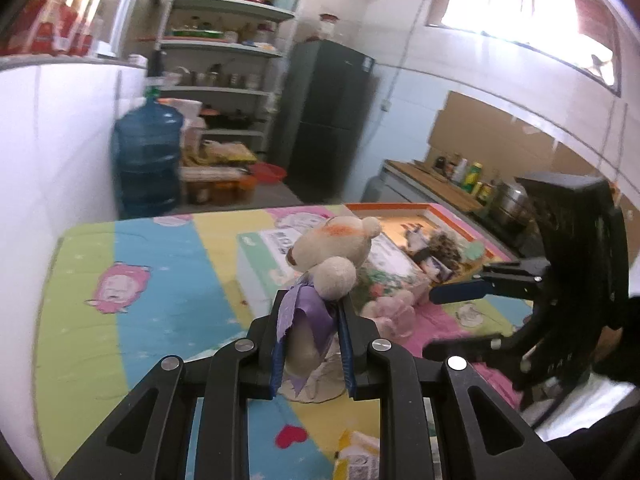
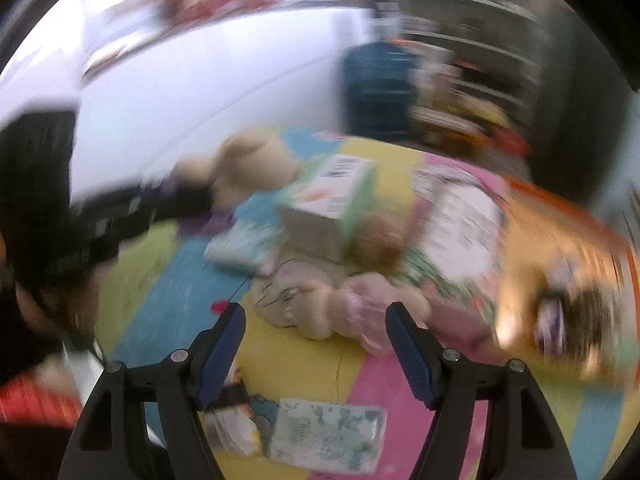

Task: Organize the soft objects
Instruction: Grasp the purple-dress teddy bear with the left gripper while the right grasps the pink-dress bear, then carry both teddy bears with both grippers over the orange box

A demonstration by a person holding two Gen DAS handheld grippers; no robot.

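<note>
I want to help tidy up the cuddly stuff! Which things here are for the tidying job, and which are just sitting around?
For the job:
- cream teddy bear, squeezed in the left gripper
- pink plush toy on the mat, in front of the open right gripper
- orange-rimmed tray holding other toys

Just sitting around:
- water jug
- fridge
- shelves
- tissue pack
</note>
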